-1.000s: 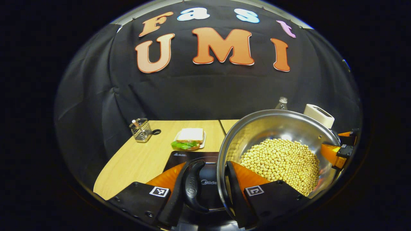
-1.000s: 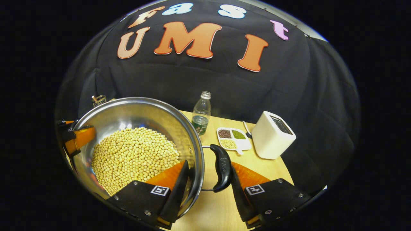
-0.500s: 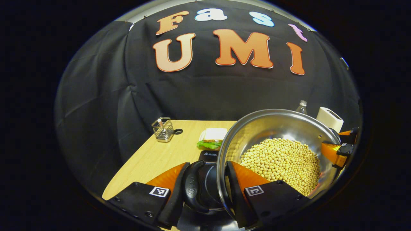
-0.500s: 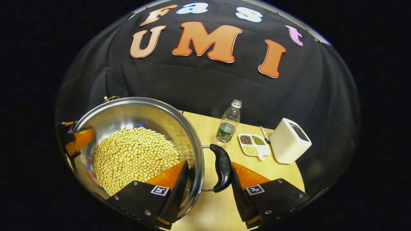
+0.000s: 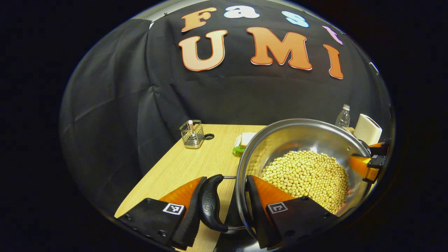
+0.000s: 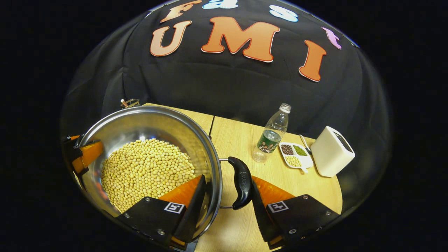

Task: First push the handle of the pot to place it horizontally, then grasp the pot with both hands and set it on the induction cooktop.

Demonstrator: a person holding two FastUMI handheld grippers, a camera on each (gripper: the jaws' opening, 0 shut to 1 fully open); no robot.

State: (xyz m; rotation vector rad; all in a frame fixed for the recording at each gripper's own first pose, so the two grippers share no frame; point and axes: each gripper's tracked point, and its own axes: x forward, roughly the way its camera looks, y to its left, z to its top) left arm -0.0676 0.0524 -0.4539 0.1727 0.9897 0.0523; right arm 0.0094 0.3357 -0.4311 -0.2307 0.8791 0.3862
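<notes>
A steel pot [image 5: 276,138] full of pale beans [image 5: 304,173] is held between both grippers above the table. In the left gripper view, my left gripper [image 5: 224,206] is shut on the pot, one finger outside its black left handle [image 5: 209,203] and one inside the wall. My right gripper [image 6: 227,206] is shut the same way on the right handle [image 6: 241,182] and the pot [image 6: 164,119]. Each gripper shows at the pot's far rim in the other's view: the right gripper [image 5: 367,164] and the left gripper [image 6: 83,157]. A dark corner of the induction cooktop [image 5: 232,214] peeks out under the pot.
On the wooden table [image 5: 182,168] stand a wire holder [image 5: 191,134] and a sandwich plate [image 5: 245,140] at the back left. To the right are a water bottle [image 6: 273,133], a sectioned dish of beans [image 6: 294,155] and a white box [image 6: 332,150].
Both grippers have carried the pot leftward. The cooktop that showed under the left handle has slid beneath the pot, and the table things have shifted right in both views. The grips are unchanged.
</notes>
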